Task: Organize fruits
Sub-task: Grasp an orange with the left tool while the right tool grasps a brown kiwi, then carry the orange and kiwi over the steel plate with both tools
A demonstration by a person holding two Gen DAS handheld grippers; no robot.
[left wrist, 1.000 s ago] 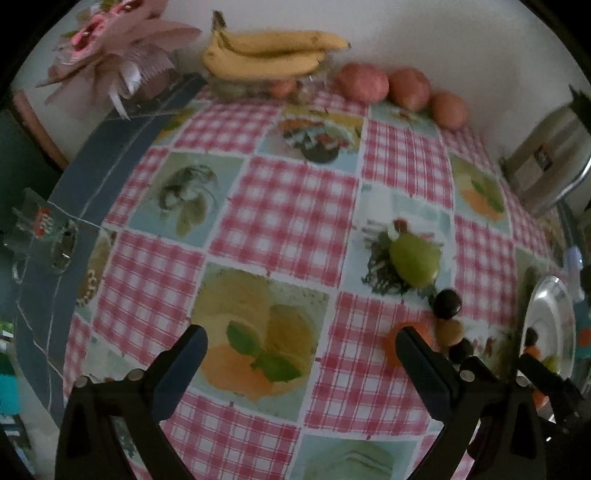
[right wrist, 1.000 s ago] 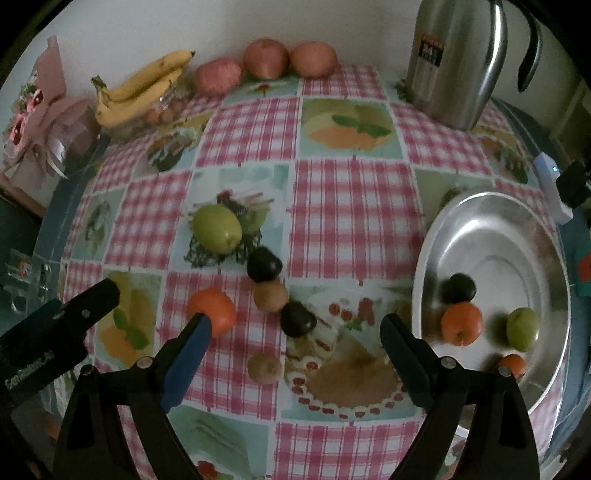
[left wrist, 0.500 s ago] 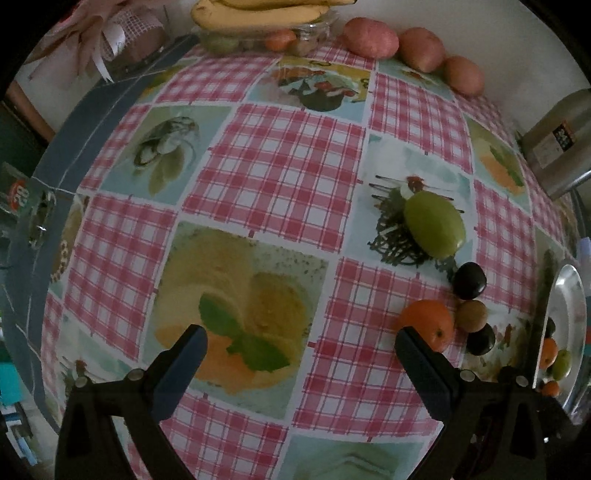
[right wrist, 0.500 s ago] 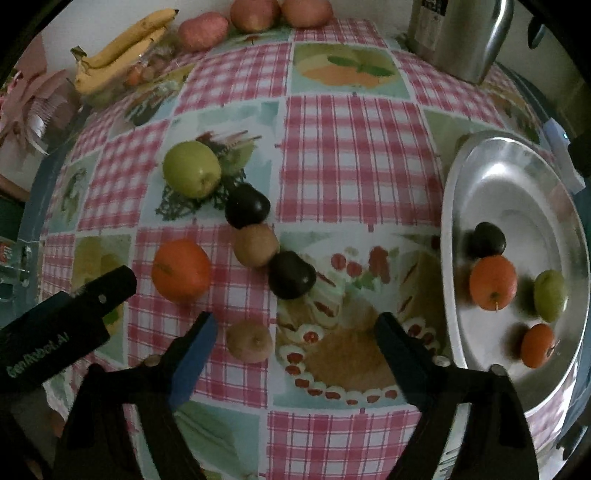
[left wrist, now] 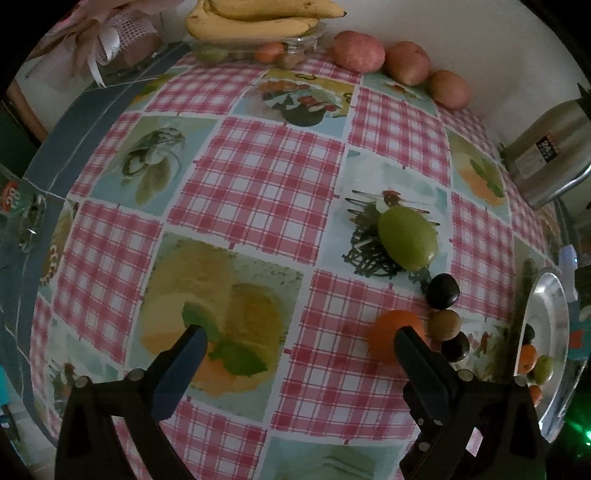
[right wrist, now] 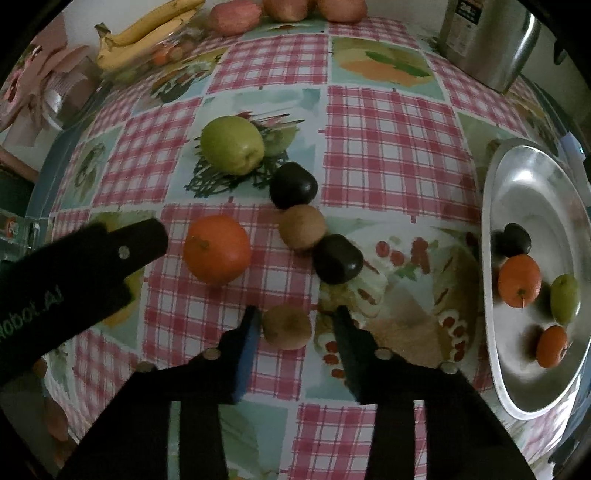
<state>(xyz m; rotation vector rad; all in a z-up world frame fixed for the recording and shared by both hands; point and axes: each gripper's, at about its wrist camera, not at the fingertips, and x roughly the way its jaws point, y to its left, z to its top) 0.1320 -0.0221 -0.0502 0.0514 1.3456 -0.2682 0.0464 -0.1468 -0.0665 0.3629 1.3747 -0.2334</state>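
**Red-checked worktop, fruit half sorted**

Red and white checked cloth with food pictures, spread over the whole worktop (left wrist: 258, 184). At the far right, by the wall, a tall shiny steel jug (right wrist: 487, 37). On the right edge, a silver tray (right wrist: 532, 177) holding four fruits: a dark one (right wrist: 513, 240), a tray orange (right wrist: 519, 280) just below it, a small green one (right wrist: 563, 297) and a little orange one (right wrist: 552, 345). At the back, a bunch of bananas (left wrist: 251, 22) lying on a clear box, with three red apples (left wrist: 358, 51) in a row next to it along the wall.

Left gripper (left wrist: 301, 334) pointing down over the cloth, spread wide, nothing between its fingers. Right gripper (right wrist: 295, 313) also pointing down, closing around the near kiwi (right wrist: 286, 326): blue pad right up against the kiwi's left side, still a gap on the other side.

Loose on the cloth, left of the tray: a green apple (right wrist: 232, 144) on a dark scribble picture. Nearer, a big orange (right wrist: 218, 249). Beside it a slanting line of three, touching: a far dark fruit (right wrist: 293, 184), a middle kiwi (right wrist: 301, 227), a near dark fruit (right wrist: 338, 258). Near kiwi on its own, closest to the camera, down on the cloth.
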